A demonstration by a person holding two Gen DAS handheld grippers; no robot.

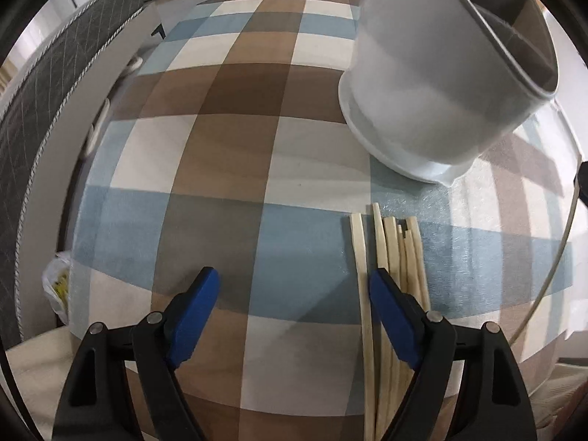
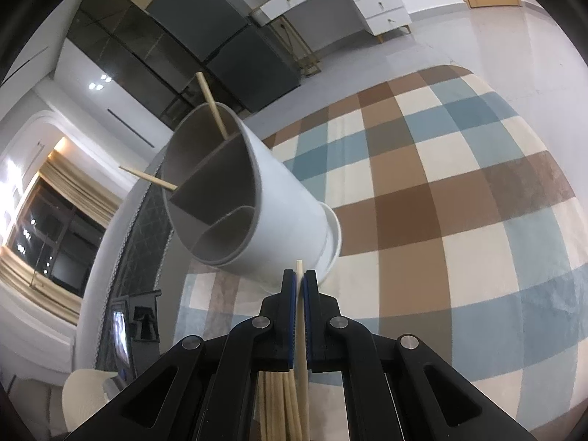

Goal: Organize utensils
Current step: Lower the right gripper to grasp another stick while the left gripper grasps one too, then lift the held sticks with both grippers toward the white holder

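Note:
A white utensil holder point(image 1: 437, 103) with inner dividers stands on the checked tablecloth point(image 1: 228, 139). In front of it lies a bundle of several pale wooden chopsticks point(image 1: 398, 253). My left gripper point(image 1: 294, 279) hangs open above the cloth, nothing between its blue pads; its right finger point(image 1: 393, 316) overlaps the bundle. In the right wrist view my right gripper point(image 2: 299, 281) is shut on a single chopstick point(image 2: 299, 267), whose tip pokes out just before the holder point(image 2: 257, 202). Two chopsticks point(image 2: 213, 106) stand in the holder's compartments. The loose chopstick bundle point(image 2: 279, 404) shows below the jaws.
The table's left edge point(image 1: 73, 220) drops to a plastic bag point(image 1: 55, 286) and a dark quilted surface point(image 1: 55, 84). A thin cable point(image 1: 551, 279) runs along the right side. Dark cabinets point(image 2: 205, 36) and a white dresser point(image 2: 382, 3) stand beyond the table.

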